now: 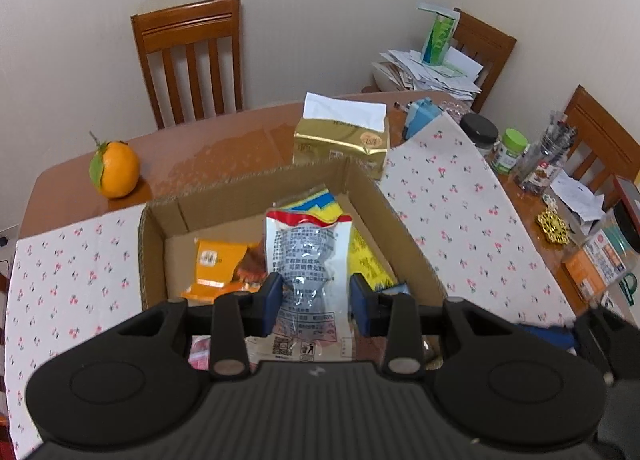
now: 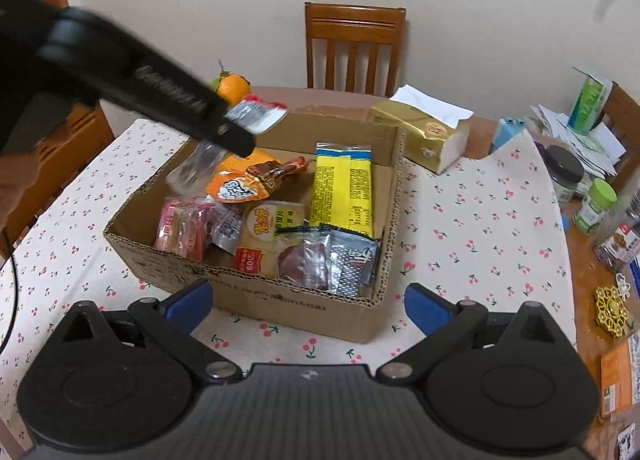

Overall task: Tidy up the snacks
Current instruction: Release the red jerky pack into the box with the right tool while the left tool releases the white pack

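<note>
Our left tool (image 1: 316, 302) clamps a white snack pouch (image 1: 308, 260) above the cardboard box (image 2: 280, 300) of snacks; our right tool (image 2: 310, 302) gapes empty at its near rim.

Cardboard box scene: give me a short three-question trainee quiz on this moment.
1. True or false: the left gripper is shut on a clear snack packet.
2. Which gripper is open with nothing between its fingers? A left, B right.
3. Fill in: the long yellow packet lies inside the ____.

Key: 1 true; 2 B; 3 cardboard box.
</note>
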`<state>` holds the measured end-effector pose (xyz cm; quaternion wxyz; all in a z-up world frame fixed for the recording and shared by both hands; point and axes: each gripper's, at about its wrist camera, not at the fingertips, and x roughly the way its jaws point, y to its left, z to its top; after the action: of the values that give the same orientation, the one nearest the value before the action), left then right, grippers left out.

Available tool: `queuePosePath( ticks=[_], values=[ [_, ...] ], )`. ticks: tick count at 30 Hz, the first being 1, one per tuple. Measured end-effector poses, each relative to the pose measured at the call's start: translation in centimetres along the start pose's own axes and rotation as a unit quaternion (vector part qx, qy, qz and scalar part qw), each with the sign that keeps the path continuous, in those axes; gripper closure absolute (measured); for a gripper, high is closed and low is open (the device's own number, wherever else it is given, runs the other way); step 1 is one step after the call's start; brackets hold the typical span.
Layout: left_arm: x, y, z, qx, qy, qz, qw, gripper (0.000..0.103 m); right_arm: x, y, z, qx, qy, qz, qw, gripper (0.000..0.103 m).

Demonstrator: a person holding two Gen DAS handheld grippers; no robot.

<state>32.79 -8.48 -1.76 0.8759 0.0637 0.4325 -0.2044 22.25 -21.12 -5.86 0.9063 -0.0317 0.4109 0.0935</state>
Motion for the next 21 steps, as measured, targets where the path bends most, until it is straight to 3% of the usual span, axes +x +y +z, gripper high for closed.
queuePosePath(
  ticks=[18,19,21],
  values=[
    [4.2,-0.1,3.1,-0.017,-0.002,0.021,0.9996,0.064,0.1,-0.5,-0.1,0.007,0.006,-0.011,1.0,0.0],
    [4.2,0.0,3.1,-0.019,-0.006,0.022,0.9995,0.059,0.2,-0.5,-0.1,0.007,0.007,-0.011,1.0,0.0],
    [3.9,0.1,3.1,-0.024,-0.018,0.024,0.9993,0.021,0.2,-0.5,0.0,0.007,0.007,-0.011,1.0,0.0]
  ],
)
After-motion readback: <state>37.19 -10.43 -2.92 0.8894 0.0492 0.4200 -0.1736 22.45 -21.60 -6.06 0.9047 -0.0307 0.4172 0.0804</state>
